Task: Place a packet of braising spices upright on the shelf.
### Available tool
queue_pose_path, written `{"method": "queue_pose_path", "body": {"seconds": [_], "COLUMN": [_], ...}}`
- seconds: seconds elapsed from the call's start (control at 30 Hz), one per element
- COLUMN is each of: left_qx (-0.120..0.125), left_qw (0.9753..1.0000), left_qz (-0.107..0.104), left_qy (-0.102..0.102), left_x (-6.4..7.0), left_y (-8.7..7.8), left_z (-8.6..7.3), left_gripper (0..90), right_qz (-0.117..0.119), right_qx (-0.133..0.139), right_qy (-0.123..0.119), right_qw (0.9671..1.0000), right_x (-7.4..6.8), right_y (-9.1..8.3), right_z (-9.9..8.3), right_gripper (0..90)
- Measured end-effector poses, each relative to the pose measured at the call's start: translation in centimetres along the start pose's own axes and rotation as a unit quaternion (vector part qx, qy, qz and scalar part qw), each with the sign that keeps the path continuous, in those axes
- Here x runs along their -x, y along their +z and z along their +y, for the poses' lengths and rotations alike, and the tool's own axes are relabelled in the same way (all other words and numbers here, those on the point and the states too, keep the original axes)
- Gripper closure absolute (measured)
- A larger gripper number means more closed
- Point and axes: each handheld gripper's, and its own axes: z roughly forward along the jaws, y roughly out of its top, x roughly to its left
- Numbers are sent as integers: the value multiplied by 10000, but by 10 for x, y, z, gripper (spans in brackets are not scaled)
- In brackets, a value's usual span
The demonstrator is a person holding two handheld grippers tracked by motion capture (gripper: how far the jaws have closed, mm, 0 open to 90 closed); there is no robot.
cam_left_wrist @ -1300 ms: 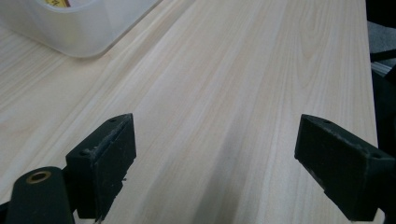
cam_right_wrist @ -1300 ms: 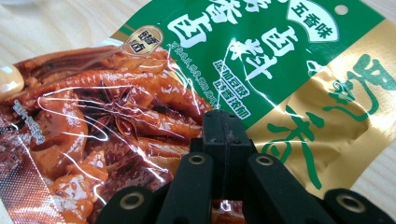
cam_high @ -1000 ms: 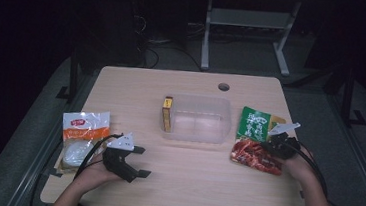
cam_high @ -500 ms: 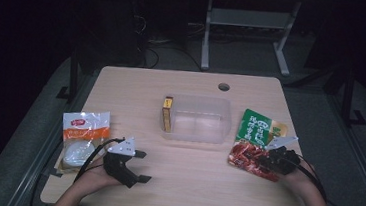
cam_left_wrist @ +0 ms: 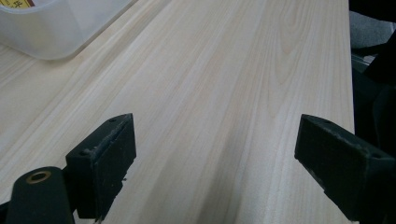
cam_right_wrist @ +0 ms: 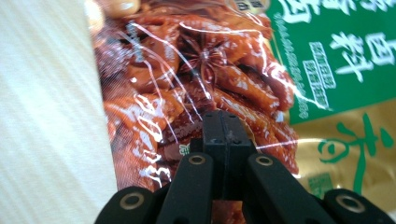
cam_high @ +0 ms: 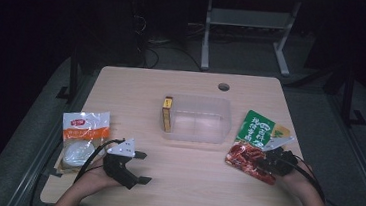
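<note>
Spice packet [cam_high: 254, 144] lies flat, long axis toward table's [cam_high: 189, 184] far-right.

On my right gripper view the food packet [cam_right_wrist: 261, 70] carries white Chinese characters on its green panel; I can make out 卤 and 料 among them, with smaller white print beside them too fine to read. Its gold part bears green brush-style characters I cannot decipher. From the high view, the orange-and-white packet [cam_high: 85, 127] has a small red logo, unreadable, and the yellow box [cam_high: 167, 113] shows red marks, also unreadable.
</note>
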Motion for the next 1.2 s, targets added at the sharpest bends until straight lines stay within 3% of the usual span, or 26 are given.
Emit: {"method": "queue_pose_path", "body": {"seconds": [0.1, 0.13, 0.23, 0.27, 0.33, 0.4, 0.43, 0.5, 0.6, 0.67, 0.7, 0.73, 0.8, 0.93, 1.0, 1.2], "left_qx": [-3, -14, -18, -18, -15, -28, -15, -12, -25, -4, -4, 44, 9, -37, -65, -74], "left_qw": [10000, 10000, 10000, 10000, 10000, 10000, 10000, 10000, 10000, 10000, 10000, 10000, 10000, 10000, 10000, 9999], "left_qz": [3, 3, -8, -8, -12, 1, -6, 10, 25, 44, 44, 60, 70, 75, 72, 98], "left_qy": [-12, -9, -18, -17, -13, 11, -14, 14, 23, -32, -32, -55, -33, -13, -25, -55], "left_x": [0, -1, 0, 0, 0, 0, 1, 1, -1, -2, -2, -2, -2, -1, 0, 0], "left_y": [0, 1, 1, 1, 1, 0, -1, -3, -4, -4, -4, -4, -4, -3, -4, -5], "left_z": [0, 0, 0, 0, 0, 0, -1, -2, -3, -3, -3, -3, -3, -3, -4, -6], "left_gripper": [121, 121, 121, 121, 121, 121, 121, 121, 121, 120, 121, 120, 121, 121, 121, 121], "right_qz": [66, 244, 404, 543, 579, 515, 519, 416, -25, -332, -332, -657, -828, -1010, -942, -962], "right_qx": [1, 25, 17, 2, -12, -29, 22, 118, 269, 405, 405, 473, 470, 443, 544, 409], "right_qy": [-101, -282, -378, -532, -643, -924, -910, -580, -74, 408, 408, 635, 907, 1129, 1232, 1172], "right_qw": [9999, 9993, 9985, 9971, 9963, 9944, 9945, 9974, 9996, 9978, 9978, 9947, 9913, 9875, 9864, 9876], "right_x": [-4, -13, -22, -31, -37, -40, -39, -27, 6, 33, 33, 53, 65, 81, 86, 88], "right_y": [0, 1, 1, 2, 3, 4, 4, 1, -4, -6, -6, -5, -4, 1, 2, 12], "right_z": [1, 4, 7, 11, 13, 16, 16, 13, 7, 2, 2, -3, -7, -11, -12, -12], "right_gripper": [900, 900, 900, 900, 900, 900, 900, 900, 900, 900, 900, 900, 900, 900, 900, 900]}}
